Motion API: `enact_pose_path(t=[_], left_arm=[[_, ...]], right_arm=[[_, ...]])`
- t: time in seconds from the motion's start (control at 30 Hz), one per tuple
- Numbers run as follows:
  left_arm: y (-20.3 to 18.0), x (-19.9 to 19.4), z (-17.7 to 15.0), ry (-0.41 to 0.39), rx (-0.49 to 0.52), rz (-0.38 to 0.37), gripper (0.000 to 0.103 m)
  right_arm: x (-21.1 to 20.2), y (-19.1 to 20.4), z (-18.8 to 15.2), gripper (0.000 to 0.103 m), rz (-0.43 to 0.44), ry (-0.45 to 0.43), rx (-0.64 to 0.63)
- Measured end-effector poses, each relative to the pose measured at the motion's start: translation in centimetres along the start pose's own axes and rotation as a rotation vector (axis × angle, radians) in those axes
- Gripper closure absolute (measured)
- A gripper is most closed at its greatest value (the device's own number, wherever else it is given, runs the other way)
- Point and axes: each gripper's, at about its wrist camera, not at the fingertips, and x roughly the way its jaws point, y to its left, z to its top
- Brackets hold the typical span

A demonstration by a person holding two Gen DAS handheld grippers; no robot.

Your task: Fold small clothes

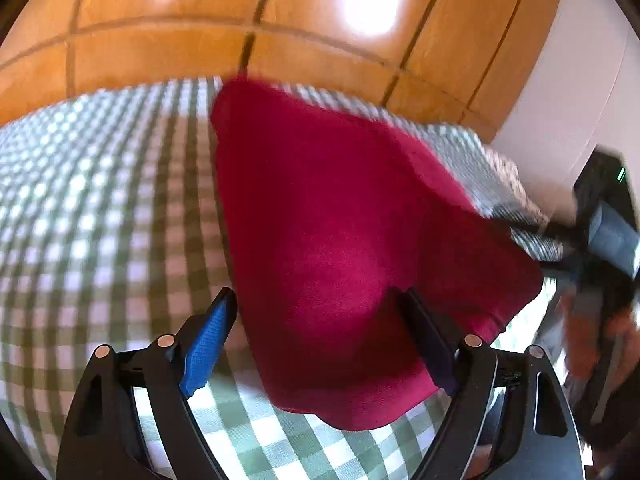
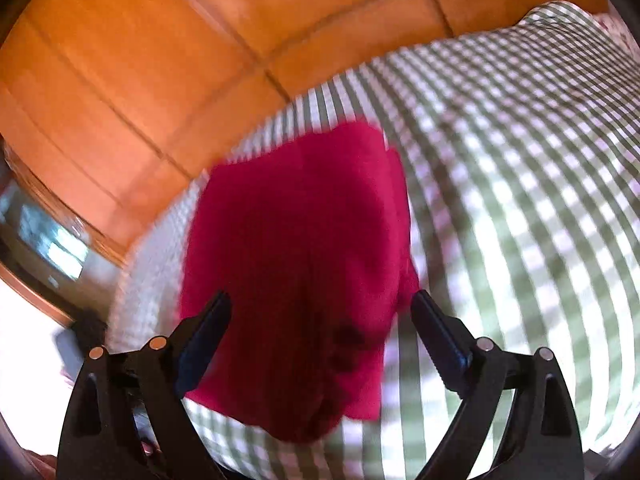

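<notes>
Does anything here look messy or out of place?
Nothing stands out. A red garment lies on the green checked cloth, its outline uneven rather than squared. Both the left gripper and right gripper are open above it.

A dark red garment [image 1: 340,240] [image 2: 304,272] of soft fleecy cloth lies folded on a green and white checked bedcover [image 1: 100,220] [image 2: 520,200], near its far edge, flat, with a rounded near end
</notes>
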Motion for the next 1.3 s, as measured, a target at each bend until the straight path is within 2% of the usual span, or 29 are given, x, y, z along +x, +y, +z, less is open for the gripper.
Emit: enact_pose_path(t=[0.1,0.17,0.23,0.27,0.33,0.43,0.53,0.67,0.73,0.8,0.93,0.97,1.0,1.03,1.1,1.17,1.3], left_arm=[[0.0,-0.7,0.7,-0.056,0.025,0.047,0.014],[-0.1,-0.1,0.7,-0.036,0.041,0.068,0.014],[-0.2,1.4,0.4,0.025,0.058,0.073,0.012],[-0.4,2.3,0.0,0.051,0.077,0.067,0.010],[-1.1,3.7,-0.6,0.076,0.154,0.112,0.008],[-1.1,3.4,-0.8,0.045,0.202,0.143,0.008],[-0.4,3.0,-0.5,0.061,0.158,0.106,0.008],[1.3,3.1,-0.1,0.095,0.046,0.052,0.008],[1.9,3.2,0.2,0.113,0.007,0.037,0.008],[1.5,3.6,0.5,0.128,-0.005,0.037,0.008],[1.7,3.2,0.4,0.136,0.006,0.060,0.005],[1.8,3.2,0.5,0.140,0.007,0.066,0.004],[1.6,3.4,0.7,0.146,0.010,0.072,0.003],[1.4,3.6,1.0,0.150,0.013,0.072,0.003],[1.3,3.8,1.5,0.155,0.013,0.080,0.003],[1.3,4.2,2.2,0.168,0.020,0.092,0.003],[0.5,4.1,3.7,0.169,0.043,0.131,0.003]], right_arm=[[1.4,-0.3,-1.2,0.015,-0.104,0.022,-0.049],[2.0,-1.4,-1.0,0.016,-0.149,0.013,-0.055],[1.9,-2.5,-0.9,0.015,-0.222,0.006,-0.080],[1.8,-2.7,-1.2,0.015,-0.239,0.012,-0.095],[2.2,-3.5,-2.0,0.013,-0.216,0.033,-0.052],[1.8,-2.7,-3.1,0.014,-0.243,-0.011,-0.082],[0.3,-1.5,-2.8,0.012,-0.249,-0.046,-0.105],[-2.6,0.8,-1.2,0.005,-0.290,-0.223,-0.160],[-2.5,2.4,0.2,0.005,-0.339,-0.270,-0.220],[-1.1,3.4,1.7,0.005,-0.354,-0.281,-0.255],[3.2,3.7,4.0,0.005,-0.429,-0.229,-0.297],[4.1,3.7,4.5,0.005,-0.458,-0.214,-0.302],[5.7,3.2,5.0,0.002,-0.536,-0.176,-0.304],[6.9,2.7,5.2,0.002,-0.574,-0.144,-0.304],[8.8,0.8,4.9,0.002,-0.546,-0.121,-0.261],[8.9,-0.1,4.5,0.002,-0.513,-0.146,-0.227],[8.7,-0.5,3.9,0.002,-0.509,-0.178,-0.233]])
